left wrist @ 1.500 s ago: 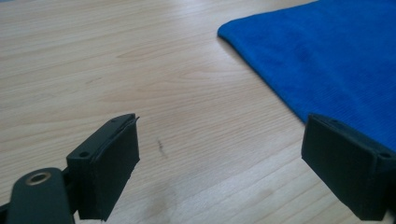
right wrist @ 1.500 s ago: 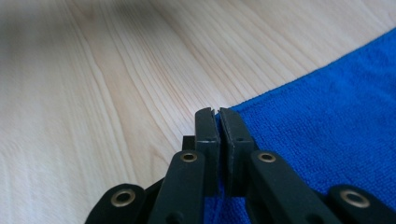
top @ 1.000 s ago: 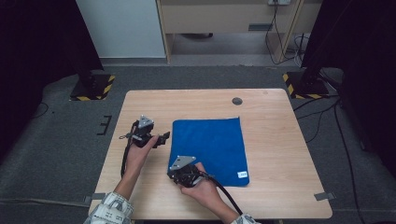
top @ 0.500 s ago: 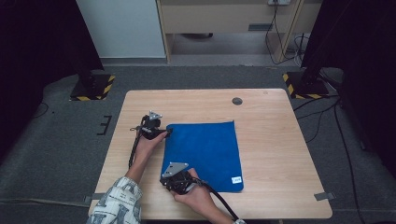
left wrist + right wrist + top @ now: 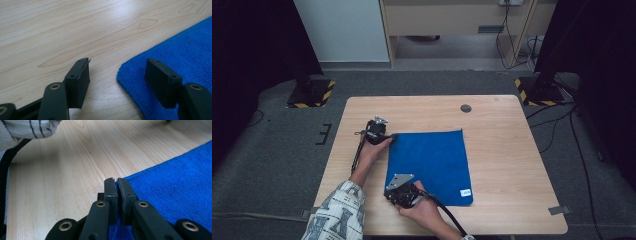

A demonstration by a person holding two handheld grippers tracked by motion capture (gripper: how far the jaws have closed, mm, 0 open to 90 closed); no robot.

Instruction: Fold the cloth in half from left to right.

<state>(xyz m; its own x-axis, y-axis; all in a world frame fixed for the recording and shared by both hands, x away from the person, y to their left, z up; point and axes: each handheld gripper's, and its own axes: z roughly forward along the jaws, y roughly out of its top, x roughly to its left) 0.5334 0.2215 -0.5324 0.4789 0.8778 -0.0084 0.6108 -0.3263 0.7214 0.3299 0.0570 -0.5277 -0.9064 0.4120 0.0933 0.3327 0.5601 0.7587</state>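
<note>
1. The blue cloth (image 5: 429, 165) lies flat on the wooden counter (image 5: 512, 165), a little left of its middle, with a small white tag (image 5: 466, 192) at its near right corner.
2. My right gripper (image 5: 116, 182) has its fingers pressed together on the cloth's near left corner, a sliver of blue pinched between them.
3. My left gripper (image 5: 117, 71) sits at the far left corner; its fingers have just been closing and stand partly open, one on bare wood, the other over the cloth, the corner between them and not yet pinched.
4. A dark round disc (image 5: 466, 108) sits near the counter's far edge, well apart from the cloth.
</note>
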